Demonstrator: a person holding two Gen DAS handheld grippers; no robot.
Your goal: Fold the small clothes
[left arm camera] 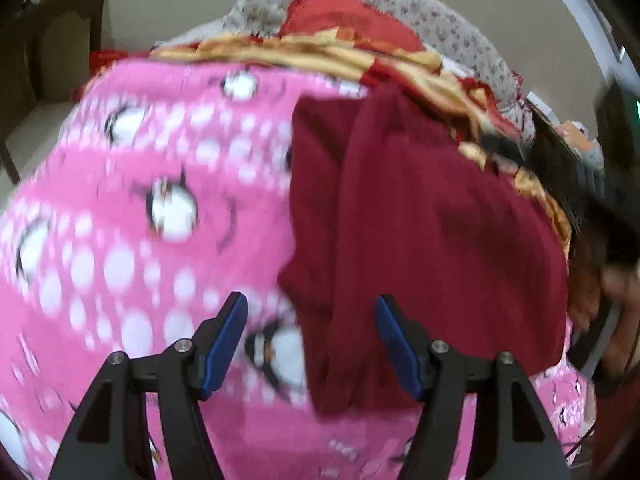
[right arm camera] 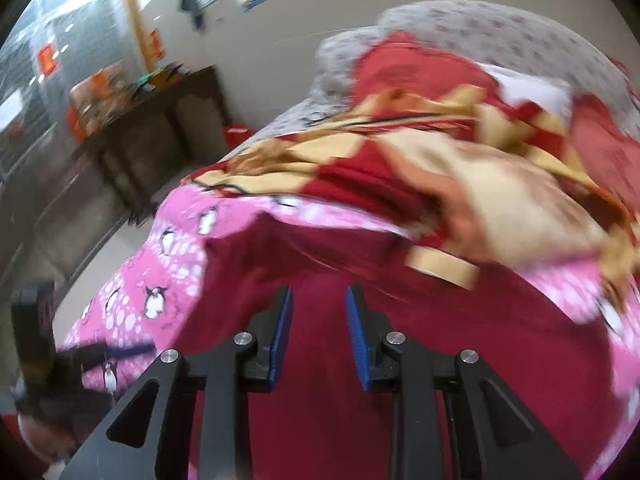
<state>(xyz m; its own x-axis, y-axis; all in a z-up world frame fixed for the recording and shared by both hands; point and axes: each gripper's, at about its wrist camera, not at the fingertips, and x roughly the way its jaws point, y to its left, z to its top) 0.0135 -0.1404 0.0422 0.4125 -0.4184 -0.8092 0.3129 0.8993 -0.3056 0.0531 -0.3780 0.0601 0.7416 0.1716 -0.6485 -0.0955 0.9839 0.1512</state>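
One maroon garment (left arm camera: 420,216), partly folded, is laid on the pink blanket (left arm camera: 120,200). Left gripper (left arm camera: 312,340) and right gripper (right arm camera: 319,332): jaws apart, nothing held. Further folds are judged outstanding.

Pink penguin-print blanket (left arm camera: 132,208) spread across the bed, red-and-cream patterned cloth (right arm camera: 400,160) bunched at its far edge, grey floral pillows (right arm camera: 500,36) behind, roll of tape (right arm camera: 444,266) beside the cloth, dark wooden cabinet (right arm camera: 160,136) against the wall
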